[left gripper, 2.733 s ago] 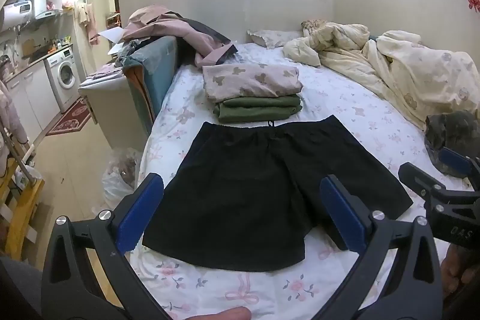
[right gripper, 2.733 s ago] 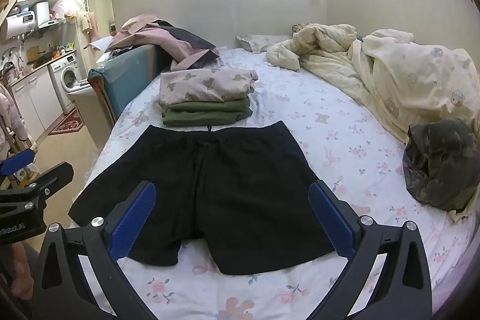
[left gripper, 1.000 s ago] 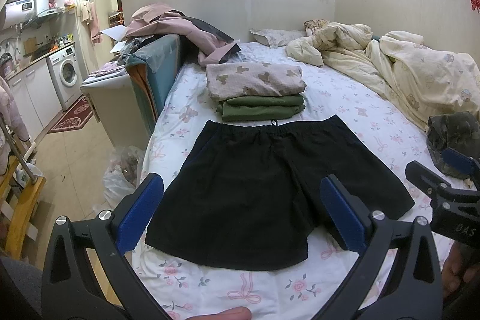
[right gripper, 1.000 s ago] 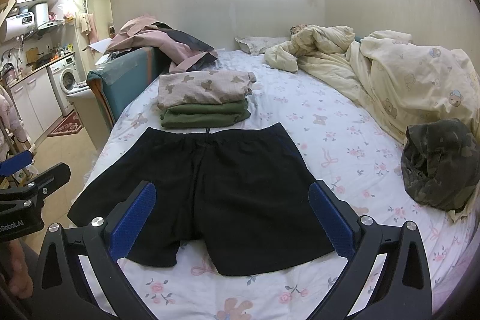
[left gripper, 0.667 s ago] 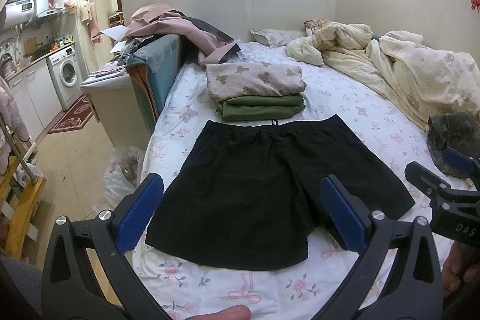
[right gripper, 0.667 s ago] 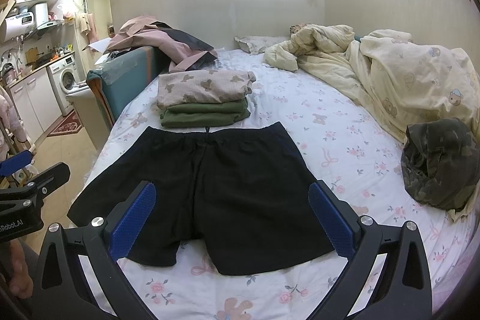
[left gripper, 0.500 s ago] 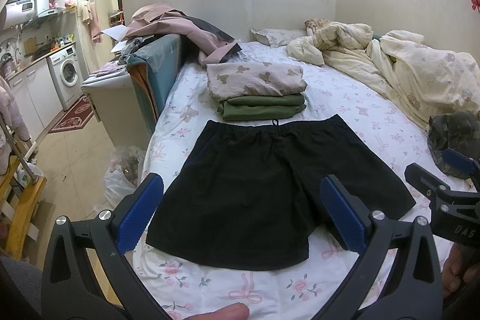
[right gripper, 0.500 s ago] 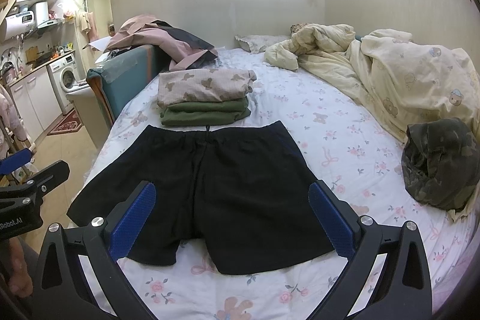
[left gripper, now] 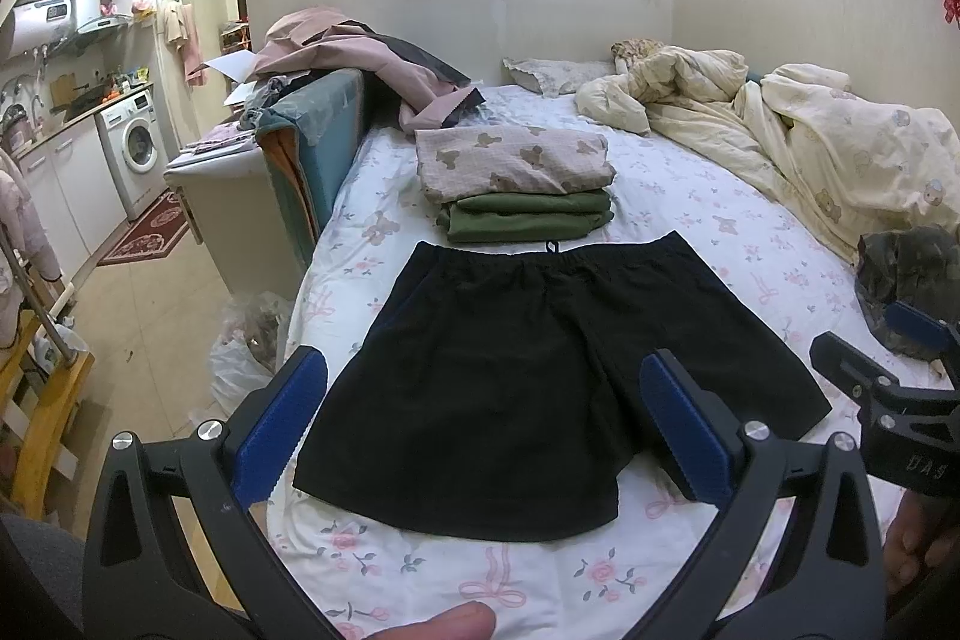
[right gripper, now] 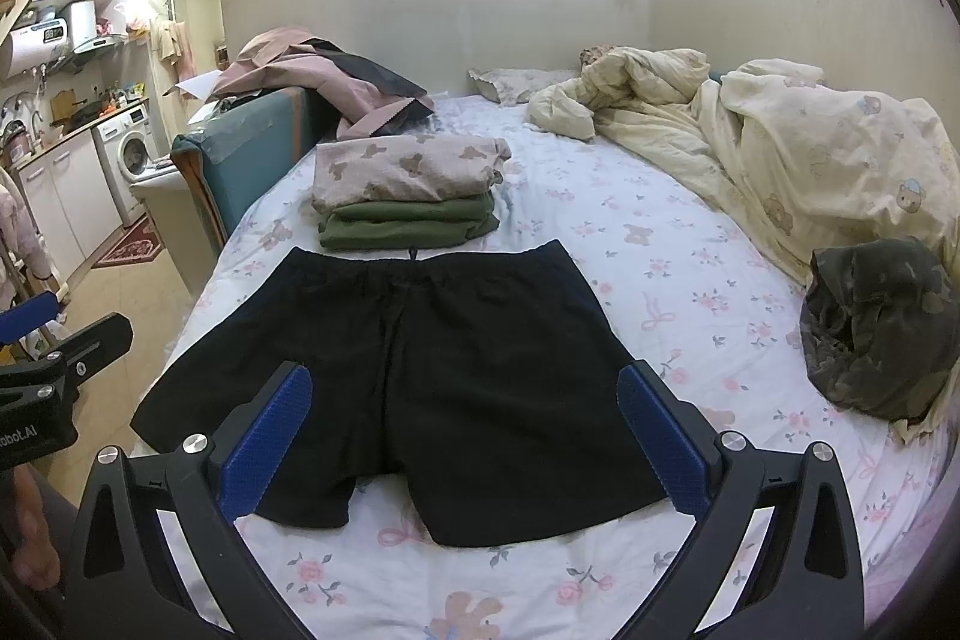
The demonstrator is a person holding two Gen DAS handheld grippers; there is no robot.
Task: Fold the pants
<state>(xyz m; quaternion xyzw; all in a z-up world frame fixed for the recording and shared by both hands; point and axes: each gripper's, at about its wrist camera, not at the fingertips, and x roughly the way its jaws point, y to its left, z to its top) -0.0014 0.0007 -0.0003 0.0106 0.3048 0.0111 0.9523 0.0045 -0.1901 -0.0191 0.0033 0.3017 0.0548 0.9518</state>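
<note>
Black shorts (left gripper: 540, 358) lie spread flat on the flowered bed sheet (left gripper: 420, 568), waistband at the far side, legs toward me. They also show in the right wrist view (right gripper: 408, 370). My left gripper (left gripper: 480, 424) is open and empty, held above the near hem of the left leg. My right gripper (right gripper: 462, 436) is open and empty, above the near hem of the right leg. The right gripper shows at the right edge of the left wrist view (left gripper: 888, 400). The left gripper shows at the left edge of the right wrist view (right gripper: 48, 376).
A stack of folded clothes, bear-print (left gripper: 516, 160) on green (left gripper: 528, 217), lies just beyond the waistband. A crumpled camouflage garment (right gripper: 882, 328) lies at the right. A rumpled cream duvet (right gripper: 780, 142) fills the far right. The bed's left edge drops to the floor by a plastic bag (left gripper: 246, 340).
Both grippers have drifted very slightly; the view has shifted a touch. The shorts have not moved and both grippers stay open.
</note>
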